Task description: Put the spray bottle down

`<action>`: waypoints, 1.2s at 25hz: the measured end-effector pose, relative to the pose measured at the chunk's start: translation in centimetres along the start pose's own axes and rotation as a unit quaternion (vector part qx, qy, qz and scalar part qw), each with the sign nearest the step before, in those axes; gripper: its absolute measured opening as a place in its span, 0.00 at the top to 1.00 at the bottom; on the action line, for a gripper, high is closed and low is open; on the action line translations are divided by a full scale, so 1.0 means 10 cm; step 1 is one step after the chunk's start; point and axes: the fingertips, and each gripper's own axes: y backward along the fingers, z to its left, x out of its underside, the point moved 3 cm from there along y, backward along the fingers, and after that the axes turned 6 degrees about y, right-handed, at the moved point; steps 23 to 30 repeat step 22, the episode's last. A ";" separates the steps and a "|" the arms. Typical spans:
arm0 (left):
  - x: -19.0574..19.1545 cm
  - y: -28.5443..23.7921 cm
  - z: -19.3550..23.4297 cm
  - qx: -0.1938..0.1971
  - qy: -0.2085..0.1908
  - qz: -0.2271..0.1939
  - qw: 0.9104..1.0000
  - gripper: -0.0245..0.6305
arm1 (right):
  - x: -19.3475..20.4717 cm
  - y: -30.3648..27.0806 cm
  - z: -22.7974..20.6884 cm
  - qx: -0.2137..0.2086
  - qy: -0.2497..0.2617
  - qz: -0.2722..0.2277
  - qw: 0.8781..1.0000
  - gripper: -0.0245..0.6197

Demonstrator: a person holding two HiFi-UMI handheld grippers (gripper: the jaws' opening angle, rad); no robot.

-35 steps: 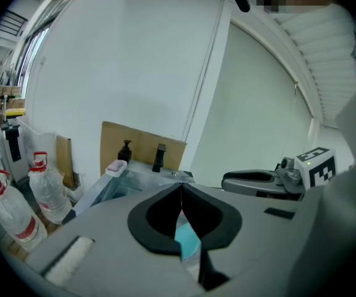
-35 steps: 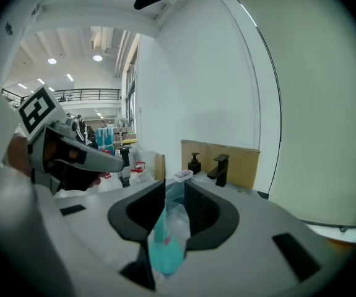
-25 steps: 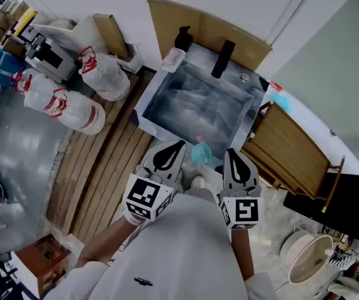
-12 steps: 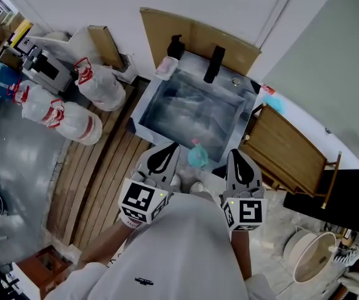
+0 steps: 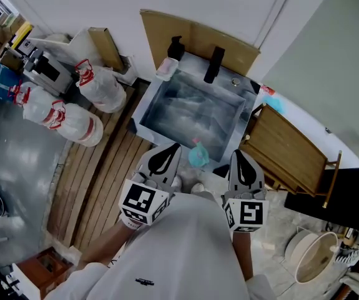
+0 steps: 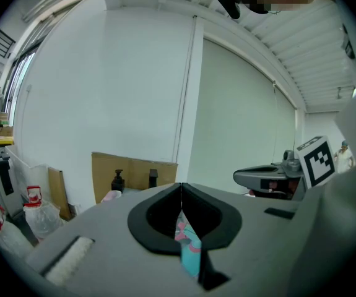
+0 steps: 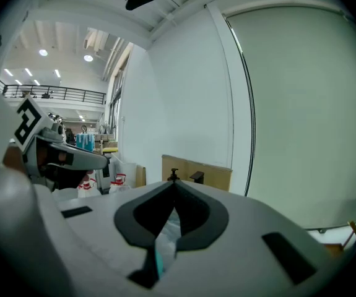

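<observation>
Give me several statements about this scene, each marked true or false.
1. The teal spray bottle sits at the near edge of the sink. True.
2. The right gripper is clamped on the bottle. False: its jaws are shut on nothing.
3. A black faucet stands at the sink's far side. True.
4. The white bags lie right of the sink. False: they lie to its left.
5. The left gripper has its jaws gaping wide. False: they are shut.

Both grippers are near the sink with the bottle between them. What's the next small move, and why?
Probably draw both grippers straight back. The bottle seems to stand free at the sink's front edge, and the left gripper and right gripper flank it with jaws shut, neither on it.
</observation>
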 end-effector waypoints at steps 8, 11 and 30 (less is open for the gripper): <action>0.00 0.00 0.00 -0.002 0.001 -0.001 1.000 0.96 | 0.02 0.04 -0.02 -0.003 -0.005 0.001 1.000 0.95; 0.01 0.01 0.00 -0.004 0.004 -0.001 1.000 0.96 | 0.02 0.06 -0.02 -0.005 -0.005 0.003 1.000 0.95; 0.08 0.06 -0.06 -0.010 0.013 0.000 1.000 0.96 | 0.07 0.13 -0.02 -0.002 -0.009 0.006 1.000 0.95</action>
